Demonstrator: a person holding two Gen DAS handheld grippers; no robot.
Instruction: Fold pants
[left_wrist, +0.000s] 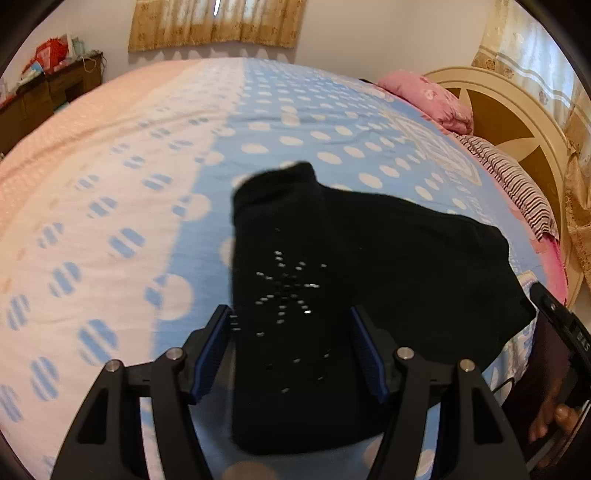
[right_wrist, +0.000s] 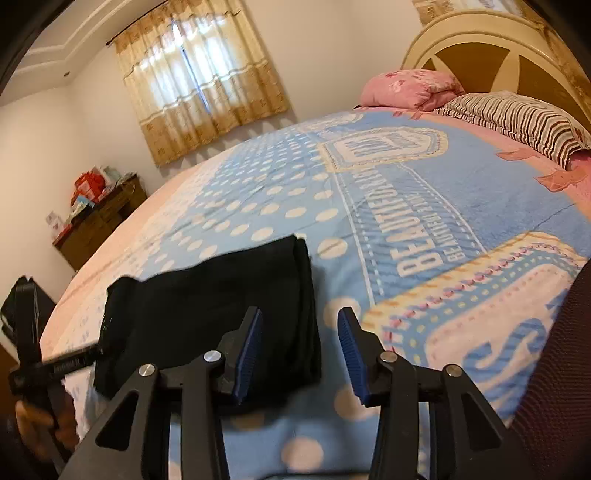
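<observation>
Black pants (left_wrist: 388, 258), folded into a thick bundle, lie on the blue dotted bedspread (left_wrist: 295, 122). One end carries a rhinestone star pattern (left_wrist: 288, 291). That end fills the gap between the blue pads of my left gripper (left_wrist: 289, 312), which is shut on it and holds it slightly raised. In the right wrist view the pants (right_wrist: 221, 302) lie to the left. My right gripper (right_wrist: 300, 312) is open. Its left pad (right_wrist: 247, 350) sits over the bundle's right edge, with bare bedspread (right_wrist: 424, 184) in front of the other pad.
A pink pillow (right_wrist: 410, 88) and a striped pillow (right_wrist: 517, 118) lie against the cream headboard (right_wrist: 480, 40). A dark wooden dresser (right_wrist: 99, 221) with clutter stands by the far wall, under a curtained window (right_wrist: 199, 77). A hand (left_wrist: 554, 417) shows at the right edge.
</observation>
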